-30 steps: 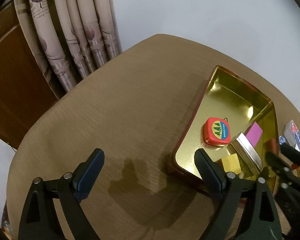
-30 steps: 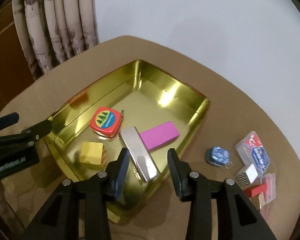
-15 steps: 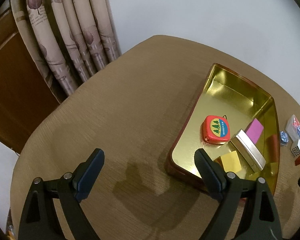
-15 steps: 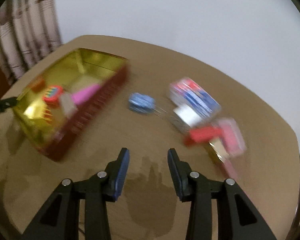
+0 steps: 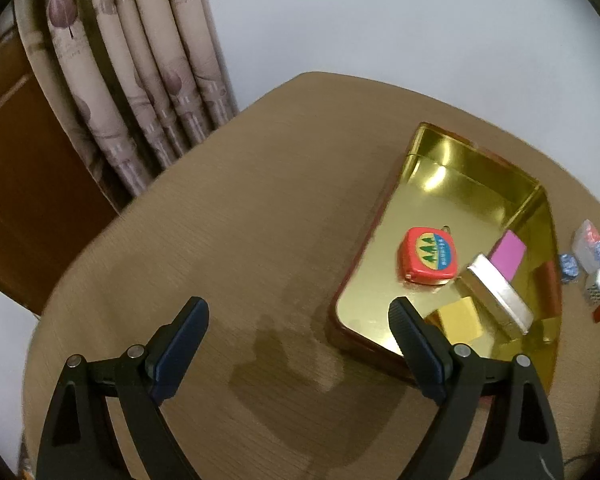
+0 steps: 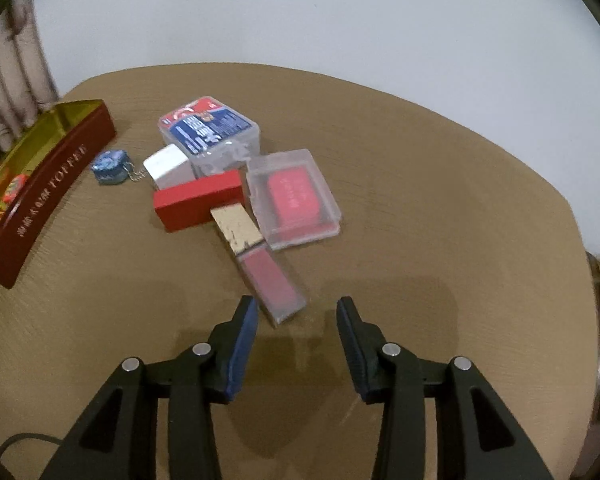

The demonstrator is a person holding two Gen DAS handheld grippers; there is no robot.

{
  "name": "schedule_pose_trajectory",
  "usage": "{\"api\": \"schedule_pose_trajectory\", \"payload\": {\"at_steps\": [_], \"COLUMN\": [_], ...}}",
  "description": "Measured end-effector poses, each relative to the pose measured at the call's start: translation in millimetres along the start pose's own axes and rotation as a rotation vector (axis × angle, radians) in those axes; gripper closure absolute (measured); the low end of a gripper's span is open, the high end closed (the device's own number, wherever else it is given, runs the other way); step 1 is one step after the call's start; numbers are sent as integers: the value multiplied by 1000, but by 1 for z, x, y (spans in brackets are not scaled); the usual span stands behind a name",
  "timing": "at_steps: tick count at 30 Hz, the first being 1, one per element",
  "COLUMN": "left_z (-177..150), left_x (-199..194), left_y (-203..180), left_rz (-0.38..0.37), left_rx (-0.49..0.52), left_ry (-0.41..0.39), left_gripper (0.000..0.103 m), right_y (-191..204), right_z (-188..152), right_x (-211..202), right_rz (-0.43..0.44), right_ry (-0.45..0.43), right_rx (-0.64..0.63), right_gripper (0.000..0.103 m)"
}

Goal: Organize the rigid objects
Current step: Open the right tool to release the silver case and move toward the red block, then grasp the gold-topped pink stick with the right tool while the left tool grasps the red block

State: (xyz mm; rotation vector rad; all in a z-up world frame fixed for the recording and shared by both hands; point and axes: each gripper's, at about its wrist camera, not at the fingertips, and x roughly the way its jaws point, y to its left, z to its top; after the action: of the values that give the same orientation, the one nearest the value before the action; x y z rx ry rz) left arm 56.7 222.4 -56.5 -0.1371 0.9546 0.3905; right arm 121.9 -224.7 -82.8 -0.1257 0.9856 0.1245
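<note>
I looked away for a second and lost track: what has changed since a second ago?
The right claw swung away from above the gold tin to the loose pile beside it, now open in front of the slim pink case. Nothing was grasped or released. The left claw stayed open over the table; the tin's contents have not moved.

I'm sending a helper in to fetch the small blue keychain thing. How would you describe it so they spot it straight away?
Find the gold tin with dark red walls at the table's left. Between that red wall and the pile of cases lies the blue keychain. It is the only blue, rounded piece with a short metal chain; its neighbours are boxy.
</note>
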Motion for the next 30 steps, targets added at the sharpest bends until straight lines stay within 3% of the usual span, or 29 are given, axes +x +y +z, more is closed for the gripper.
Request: {"api": "schedule_pose_trajectory", "payload": {"at_steps": [4,10,14,17,22,26,30], "left_z": [-1,2,4,6,2,-14,-23], "left_x": [-3,-21,-39,-55,-69,-70,-65], "left_y": [2,-9,-28,-52,-109,-170,-224], "left_rz": [-28,13,20,5,-126,-286,-379], "left_rx": [-8,68,139,194,316,450,541], "left_ry": [5,-28,-66,-97,-96,-44,18], "left_gripper": [13,13,13,13,13,13,13], "right_y": [0,10,10,7,-2,-23,-31], "right_z": [7,23,26,21,2,-18,-38], "right_x": [13,29,34,33,24,15,7], "right_rz": [60,101,120,124,79,46,9], "right_ry": [1,-33,-65,-85,-108,-116,-126], "right_rx": [-42,-85,-66,-43,17,84,76], "right_gripper": [57,58,81,83,83,83,83]}}
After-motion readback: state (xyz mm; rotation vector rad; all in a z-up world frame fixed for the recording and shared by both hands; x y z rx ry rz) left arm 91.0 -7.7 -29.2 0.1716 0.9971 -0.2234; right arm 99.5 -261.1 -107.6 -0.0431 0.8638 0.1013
